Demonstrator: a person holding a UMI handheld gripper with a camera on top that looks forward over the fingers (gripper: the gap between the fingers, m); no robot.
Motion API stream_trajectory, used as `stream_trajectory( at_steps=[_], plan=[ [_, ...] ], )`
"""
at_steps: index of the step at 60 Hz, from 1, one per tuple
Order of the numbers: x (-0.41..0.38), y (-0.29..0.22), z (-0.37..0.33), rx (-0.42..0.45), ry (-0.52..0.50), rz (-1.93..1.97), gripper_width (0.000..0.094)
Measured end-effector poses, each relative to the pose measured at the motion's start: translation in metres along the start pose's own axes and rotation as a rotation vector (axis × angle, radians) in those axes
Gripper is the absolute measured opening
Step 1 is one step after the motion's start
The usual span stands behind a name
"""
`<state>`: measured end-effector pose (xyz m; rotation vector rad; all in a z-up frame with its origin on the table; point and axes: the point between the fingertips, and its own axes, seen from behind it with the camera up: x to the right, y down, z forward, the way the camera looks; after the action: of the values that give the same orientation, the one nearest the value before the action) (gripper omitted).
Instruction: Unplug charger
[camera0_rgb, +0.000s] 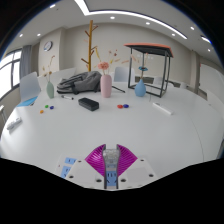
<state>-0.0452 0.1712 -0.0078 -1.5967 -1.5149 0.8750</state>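
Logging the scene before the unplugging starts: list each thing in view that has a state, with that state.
gripper: fingers close together, nothing visibly held
pink vase: upright on the table
blue vase: upright
black charger block: lying flat on the table
grey bag: slumped on the table
white table: carrying all of these

White table (150, 125), pink vase (106, 85), blue vase (140, 89).

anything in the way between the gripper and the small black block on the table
Nothing visible does. Bare white table lies between the gripper and the black block, which sits ahead of the fingers. The grey bag and pink vase stand beyond it. Whether the block is the charger is unclear.
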Motion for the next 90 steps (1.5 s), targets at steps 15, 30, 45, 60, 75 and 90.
stream_trajectory(
  at_steps=[15,30,45,60,75,90],
  plan=[
    [0.029,-0.141,-0.068,0.2,-0.048,0.019,0.0061],
    [0.179,-0.091,-0.071,0.01,0.115,-0.025,0.0084],
    [0.228,0.014,-0.023,-0.172,0.104,-0.075,0.0141],
    [0.217,0.029,-0.007,-0.235,0.068,-0.029,0.07],
    [0.205,-0.025,-0.1,-0.195,0.08,-0.043,0.0854],
    [0.166,-0.051,-0.286,-0.267,0.071,0.028,0.0852]
  ],
)
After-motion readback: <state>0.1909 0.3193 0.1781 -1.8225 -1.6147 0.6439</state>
